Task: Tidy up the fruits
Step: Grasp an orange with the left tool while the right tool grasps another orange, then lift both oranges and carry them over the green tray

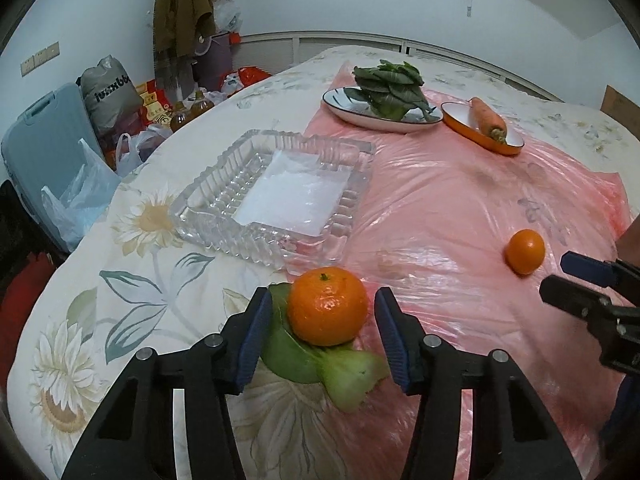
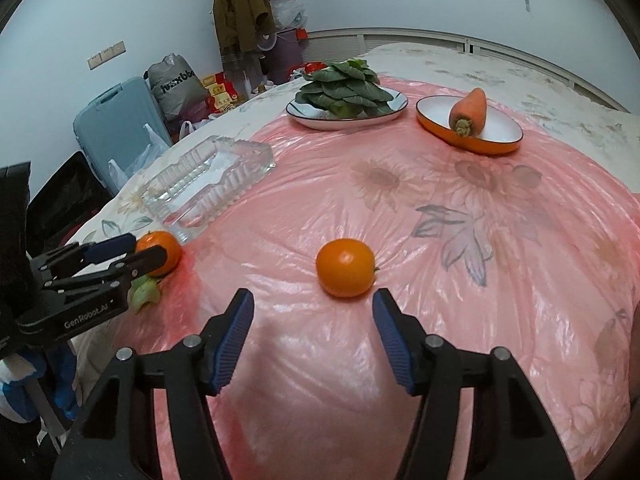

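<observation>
A large orange mandarin (image 1: 327, 306) rests on a green bok choy piece (image 1: 320, 364) on the bed. My left gripper (image 1: 323, 300) is open, with a finger on each side of the mandarin, not touching it. It also shows in the right wrist view (image 2: 132, 250), around the mandarin (image 2: 162, 252). A smaller orange (image 2: 346, 267) lies on the pink plastic sheet (image 2: 400, 200), just beyond my open right gripper (image 2: 313, 300). In the left wrist view this orange (image 1: 525, 251) sits near the right gripper (image 1: 556, 276). A clear glass tray (image 1: 276, 192) stands empty behind the mandarin.
A white plate with leafy greens (image 1: 384, 92) and an orange dish holding a carrot (image 1: 486, 120) stand at the far side. Bags, a blue bin (image 1: 48, 148) and clutter lie beyond the bed's left edge. The bedspread (image 1: 132, 280) is floral.
</observation>
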`<move>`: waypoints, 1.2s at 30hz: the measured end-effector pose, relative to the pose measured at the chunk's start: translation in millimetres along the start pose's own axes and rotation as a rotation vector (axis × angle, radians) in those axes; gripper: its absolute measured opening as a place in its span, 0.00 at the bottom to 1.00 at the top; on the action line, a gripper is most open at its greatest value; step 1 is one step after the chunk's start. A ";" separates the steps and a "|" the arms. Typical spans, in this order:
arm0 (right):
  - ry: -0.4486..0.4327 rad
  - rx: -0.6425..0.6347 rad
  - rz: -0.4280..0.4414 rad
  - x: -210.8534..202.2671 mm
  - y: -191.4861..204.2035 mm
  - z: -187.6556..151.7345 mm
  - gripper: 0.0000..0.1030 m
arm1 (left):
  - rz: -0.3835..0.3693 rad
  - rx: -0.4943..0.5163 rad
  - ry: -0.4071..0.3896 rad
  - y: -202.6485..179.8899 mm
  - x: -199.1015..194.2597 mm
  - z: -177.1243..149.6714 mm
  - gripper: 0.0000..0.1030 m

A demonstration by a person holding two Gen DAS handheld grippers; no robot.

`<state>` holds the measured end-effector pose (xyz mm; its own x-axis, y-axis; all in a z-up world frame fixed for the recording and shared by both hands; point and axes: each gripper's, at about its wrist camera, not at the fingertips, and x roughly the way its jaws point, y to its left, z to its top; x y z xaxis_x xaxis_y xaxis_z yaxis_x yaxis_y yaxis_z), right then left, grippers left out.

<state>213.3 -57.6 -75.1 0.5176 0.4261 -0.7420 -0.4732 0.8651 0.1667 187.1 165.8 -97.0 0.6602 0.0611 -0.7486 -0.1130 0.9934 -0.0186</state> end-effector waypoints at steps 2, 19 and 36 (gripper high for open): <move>0.005 0.007 -0.007 5.7 -4.2 3.8 0.97 | 0.001 0.004 0.004 0.1 3.2 -0.2 0.46; 0.062 -0.015 -0.056 32.4 -5.2 21.4 0.71 | -0.019 0.004 0.020 1.8 11.6 0.1 0.44; 0.117 -0.007 -0.070 51.9 -10.6 20.5 0.56 | -0.024 0.021 0.039 1.1 17.2 2.6 0.41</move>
<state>259.8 -39.2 -102.1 0.4632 0.3306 -0.8223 -0.4442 0.8895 0.1074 200.3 168.2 -108.3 0.6332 0.0339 -0.7733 -0.0820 0.9964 -0.0235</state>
